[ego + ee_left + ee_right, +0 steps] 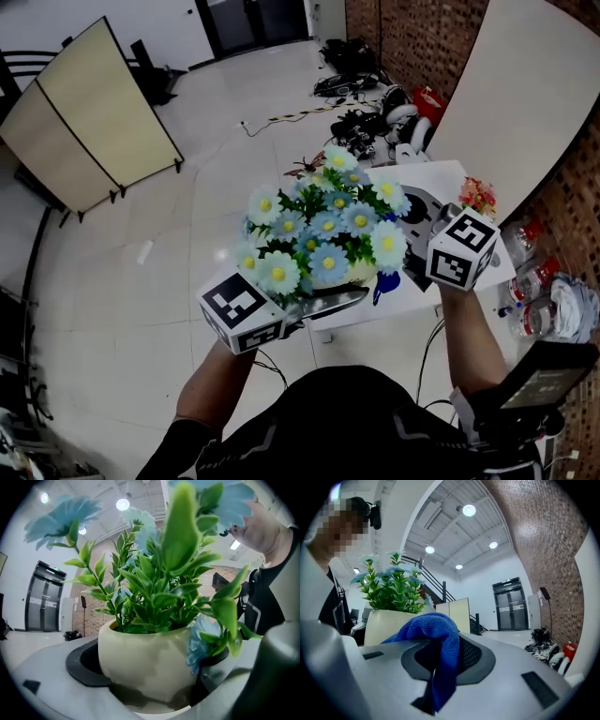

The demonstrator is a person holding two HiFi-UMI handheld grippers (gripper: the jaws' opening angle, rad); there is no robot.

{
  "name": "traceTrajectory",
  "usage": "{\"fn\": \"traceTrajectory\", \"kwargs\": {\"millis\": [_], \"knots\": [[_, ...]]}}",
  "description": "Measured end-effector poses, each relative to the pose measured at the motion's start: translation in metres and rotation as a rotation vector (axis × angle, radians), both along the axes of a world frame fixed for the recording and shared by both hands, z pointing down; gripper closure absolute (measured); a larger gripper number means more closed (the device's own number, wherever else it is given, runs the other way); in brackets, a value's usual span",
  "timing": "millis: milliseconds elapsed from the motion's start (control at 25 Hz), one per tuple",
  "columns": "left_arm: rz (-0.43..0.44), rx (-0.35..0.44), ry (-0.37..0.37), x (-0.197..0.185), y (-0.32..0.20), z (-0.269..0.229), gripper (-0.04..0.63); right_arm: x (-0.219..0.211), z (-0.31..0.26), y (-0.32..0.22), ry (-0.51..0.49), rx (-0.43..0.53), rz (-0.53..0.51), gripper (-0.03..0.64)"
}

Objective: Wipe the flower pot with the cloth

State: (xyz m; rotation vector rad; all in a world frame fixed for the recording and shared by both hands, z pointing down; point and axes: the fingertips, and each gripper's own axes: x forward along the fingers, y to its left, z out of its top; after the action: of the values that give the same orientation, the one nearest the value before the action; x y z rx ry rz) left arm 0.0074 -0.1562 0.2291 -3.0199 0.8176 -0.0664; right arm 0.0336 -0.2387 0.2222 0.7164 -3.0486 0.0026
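Observation:
A cream flower pot (362, 273) filled with blue and white artificial daisies (323, 225) is held up in the air above the table. My left gripper (349, 294) reaches in from the lower left and is shut on the pot. In the left gripper view the pot (145, 663) sits between the jaws of that gripper (150, 688), with leaves filling the view above. My right gripper (410, 266) is shut on a blue cloth (384, 284) beside the pot's right side. In the right gripper view the cloth (440, 648) drapes over the gripper (440, 667), and the pot (386, 625) stands just left.
A white table (442, 174) lies below, with a black round item (418, 208) and small red flowers (478, 195). Plastic bottles (539, 281) lie on the floor at right. Cables and gear (366, 103) sit by the brick wall. A folding screen (94, 112) stands far left.

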Motion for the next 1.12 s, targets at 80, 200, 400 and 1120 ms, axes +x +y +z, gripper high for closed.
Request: {"fn": "traceTrajectory", "kwargs": {"millis": [80,200,400,1120], "knots": [[-0.004,0.009,-0.02,0.014,0.006,0.012,0.029,0.013,0.008,0.009,-0.002,0.018,-0.018,0.552],[-0.019,-0.018,-0.008,0.019,0.001,0.022,0.029,0.021,0.015,0.022,-0.005,0.017,-0.052,0.553],[-0.043,-0.052,-0.008,0.017,-0.014,0.033,0.029,0.031,0.012,0.045,0.021,0.061,-0.03,0.554],[0.101,0.019,-0.014,0.018,0.005,0.015,0.029,0.021,0.01,0.0,0.067,0.058,-0.054,0.554]]}}
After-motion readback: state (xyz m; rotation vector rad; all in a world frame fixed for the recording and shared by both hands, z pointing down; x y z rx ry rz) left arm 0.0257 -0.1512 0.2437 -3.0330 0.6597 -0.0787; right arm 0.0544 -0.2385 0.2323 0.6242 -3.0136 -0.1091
